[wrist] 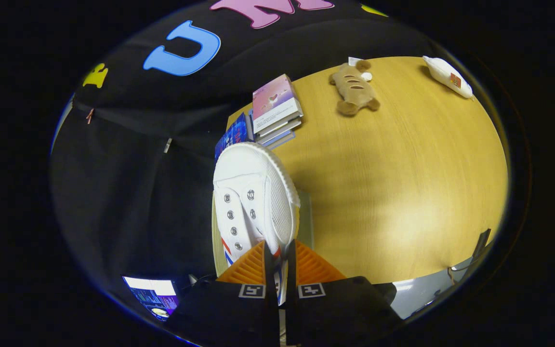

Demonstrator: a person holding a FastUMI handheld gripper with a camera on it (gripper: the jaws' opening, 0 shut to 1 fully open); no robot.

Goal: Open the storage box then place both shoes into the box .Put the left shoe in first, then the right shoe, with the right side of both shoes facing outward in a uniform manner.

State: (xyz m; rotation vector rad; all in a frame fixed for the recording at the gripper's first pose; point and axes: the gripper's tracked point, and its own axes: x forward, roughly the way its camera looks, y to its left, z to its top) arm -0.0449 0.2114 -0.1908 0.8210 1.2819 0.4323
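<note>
A white canvas shoe (253, 202) with metal eyelets and red and blue stripes on its side hangs lifted above the wooden table (403, 193), toe pointing away from me. My gripper (280, 253) is shut on the shoe's side wall near its opening, with both fingers pressed on the fabric. A pale, translucent panel (306, 219) shows just behind the shoe; I cannot tell whether it belongs to the storage box.
A stack of books (275, 111) lies at the table's far edge beyond the shoe. A brown plush toy (353, 87) and a white packet (448, 76) lie further off. A lit screen (154, 294) sits low, beside the fingers.
</note>
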